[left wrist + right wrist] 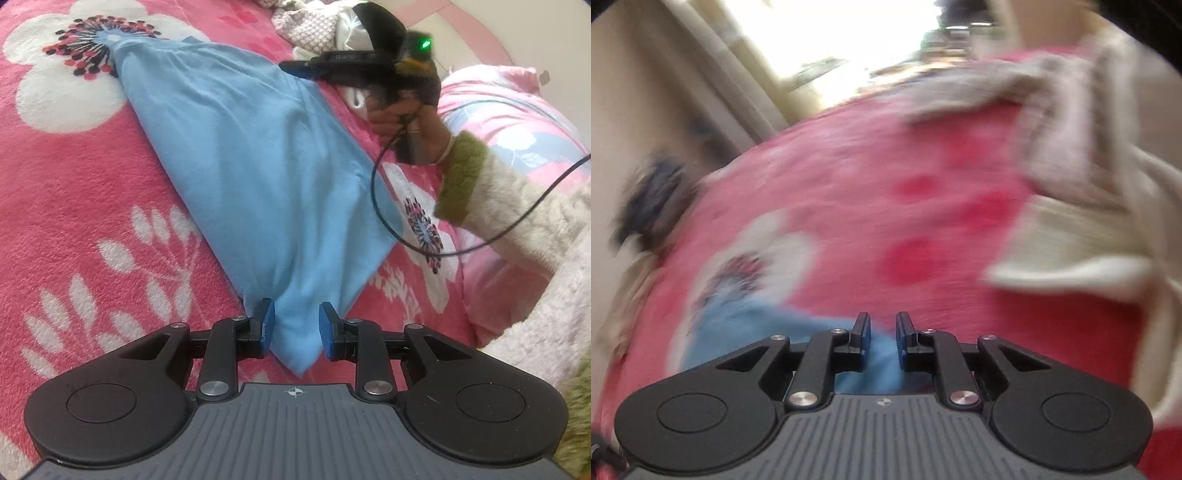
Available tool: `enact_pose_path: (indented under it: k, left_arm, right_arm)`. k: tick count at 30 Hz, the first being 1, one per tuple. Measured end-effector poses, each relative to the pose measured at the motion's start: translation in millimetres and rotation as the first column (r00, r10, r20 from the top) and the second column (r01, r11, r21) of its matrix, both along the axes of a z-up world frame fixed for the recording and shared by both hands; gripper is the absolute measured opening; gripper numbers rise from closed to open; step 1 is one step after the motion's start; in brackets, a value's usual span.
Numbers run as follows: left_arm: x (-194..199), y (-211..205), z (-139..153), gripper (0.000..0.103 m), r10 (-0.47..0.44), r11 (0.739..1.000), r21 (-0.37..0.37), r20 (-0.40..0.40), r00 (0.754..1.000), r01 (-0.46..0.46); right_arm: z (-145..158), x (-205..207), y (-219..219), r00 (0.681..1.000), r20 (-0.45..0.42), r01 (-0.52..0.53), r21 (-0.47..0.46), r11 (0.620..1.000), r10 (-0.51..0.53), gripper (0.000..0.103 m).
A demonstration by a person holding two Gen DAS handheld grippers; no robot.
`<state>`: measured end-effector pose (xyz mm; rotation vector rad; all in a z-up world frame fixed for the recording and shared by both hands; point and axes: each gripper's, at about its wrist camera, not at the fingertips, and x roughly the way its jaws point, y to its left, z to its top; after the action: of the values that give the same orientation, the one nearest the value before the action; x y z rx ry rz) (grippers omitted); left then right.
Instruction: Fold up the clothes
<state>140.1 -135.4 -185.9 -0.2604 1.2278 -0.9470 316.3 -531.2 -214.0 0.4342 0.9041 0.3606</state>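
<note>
The blue garment [251,177] lies on the bed's pink flowered blanket [74,206], already folded into a long narrow shape. Its long axis runs from the near corner, which sits between the jaws of the left gripper [293,325], away toward the far upper left, where the other end reaches a white flower print. The near corner is a pointed tip, and the blue pads stand on both sides of it with a small gap, so I judge the left jaws as open around the cloth, not pressing it. The right gripper [882,338] is seen in the left wrist view above the right edge of the garment, about at its far half, held by a hand [410,118] in a fluffy sleeve [517,206]. In its own view, which is strongly blurred, the jaws are apart and blue cloth shows below and between them, but nothing is pinched. The left hand is nearer to the tip; the right is nearer to the far part. More clothes [314,26] wait beyond.
</note>
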Motion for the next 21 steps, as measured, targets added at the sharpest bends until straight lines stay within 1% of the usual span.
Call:
enact_pose_path:
  k: [1,2,3,4,5,6,8,9,11,13,15,17,21]
  left_arm:
    - [3.1,2.7,4.2,0.027,0.016,1.000,-0.007,0.004,1.000,-0.016]
    - [6.6,5.7,9.1,0.030,0.035,0.999,-0.015,0.011,0.999,-0.035]
    - [11.3,9.9,14.7,0.032,0.056,0.998,-0.024,0.026,0.998,-0.056]
    - [16.4,14.4,20.5,0.034,0.079,0.996,-0.034,0.043,0.996,-0.077]
    - [23.4,16.4,22.1,0.036,0.104,0.994,-0.030,0.059,0.993,-0.102]
    - [30.9,17.6,22.6,0.037,0.130,0.991,-0.023,0.074,0.989,-0.129]
    - [45.8,20.1,23.5,0.040,0.181,0.983,-0.010,0.105,0.978,-0.181]
    - [53.2,18.1,19.6,0.040,0.207,0.978,0.005,0.104,0.973,-0.208]
    - [67.4,12.4,9.1,0.040,0.253,0.966,0.035,0.087,0.964,-0.257]
    - [78.8,9.4,-0.8,0.040,0.268,0.961,0.046,0.065,0.961,-0.271]
    - [87.8,8.9,-4.9,0.040,0.265,0.963,0.037,0.060,0.962,-0.268]
    - [95.5,6.0,-6.7,0.040,0.264,0.964,0.019,0.055,0.963,-0.265]
    - [114.8,1.2,-12.4,0.039,0.269,0.963,-0.018,0.030,0.963,-0.269]
  right_arm:
    - [1.0,-1.3,-11.5,0.999,-0.003,0.043,0.052,0.998,-0.043,0.020]
    - [7.3,-7.9,-21.1,0.998,0.020,0.050,0.098,0.994,-0.052,0.020]
    - [13.5,-16.0,-28.9,0.998,0.043,0.049,0.128,0.991,-0.055,0.027]
    - [18.3,-25.7,-33.4,0.997,0.056,0.039,0.134,0.990,-0.047,0.044]
    - [19.2,-34.3,-37.3,0.999,0.040,0.030,0.150,0.988,-0.036,0.053]
    - [17.3,-42.1,-41.7,1.000,0.009,0.021,0.180,0.983,-0.023,0.057]
    - [8.5,-55.3,-48.3,0.998,-0.063,0.005,0.231,0.973,0.010,0.057]
    - [3.0,-60.2,-49.5,0.995,-0.095,0.002,0.242,0.970,0.022,0.057]
    - [-8.9,-66.7,-48.2,0.989,-0.141,-0.016,0.242,0.970,0.051,0.057]
    - [-20.1,-68.7,-44.9,0.981,-0.174,-0.046,0.251,0.967,0.092,0.059]
    - [-24.0,-65.2,-43.8,0.977,-0.176,-0.071,0.275,0.959,0.123,0.061]
    - [-27.0,-50.6,-43.4,0.974,-0.167,-0.092,0.314,0.945,0.151,0.060]
    - [-37.4,-16.5,-38.8,0.970,-0.145,-0.121,0.403,0.907,0.194,0.056]
